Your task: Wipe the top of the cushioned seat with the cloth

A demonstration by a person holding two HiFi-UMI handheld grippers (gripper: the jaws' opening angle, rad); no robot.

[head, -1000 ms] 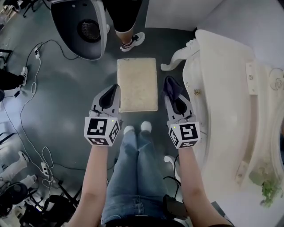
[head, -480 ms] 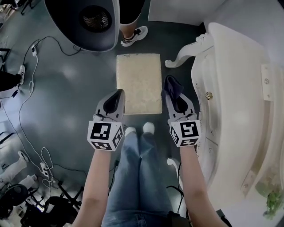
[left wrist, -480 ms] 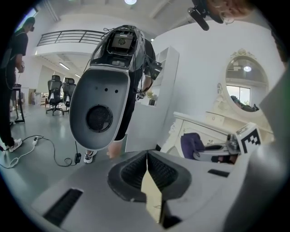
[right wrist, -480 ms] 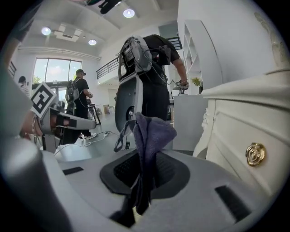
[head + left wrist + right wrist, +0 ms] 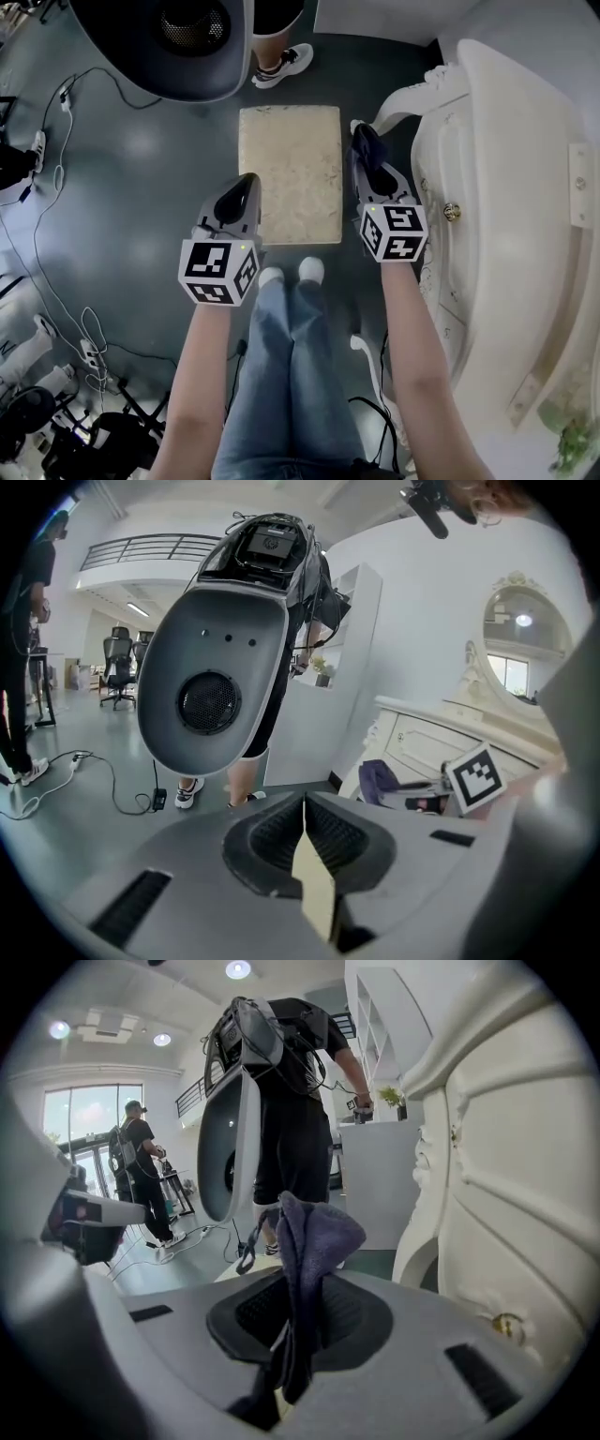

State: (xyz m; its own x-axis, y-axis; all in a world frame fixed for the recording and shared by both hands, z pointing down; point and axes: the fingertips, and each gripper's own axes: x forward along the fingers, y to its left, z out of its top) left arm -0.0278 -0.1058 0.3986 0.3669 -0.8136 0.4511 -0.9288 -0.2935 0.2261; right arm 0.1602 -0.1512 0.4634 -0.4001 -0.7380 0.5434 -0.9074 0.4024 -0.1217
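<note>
Approach, seemingly: the cloth (image 5: 314, 1232) is being pinched by the right gripper (image 5: 372, 161) at the cushioned seat's (image 5: 291, 173) three o'clock. The left gripper (image 5: 244, 190) is closed on nothing. Lowering onto the seat is being called for.

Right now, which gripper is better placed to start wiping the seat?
Right. The right gripper is shut on the cloth, beside the seat; the left gripper is shut and holds nothing.

grey pod (image 5: 159, 56): cropped at top | bystander (image 5: 281, 61): only shoe, leg | cushioned seat (image 5: 291, 169): corner behind left gripper (image 5: 246, 183)
</note>
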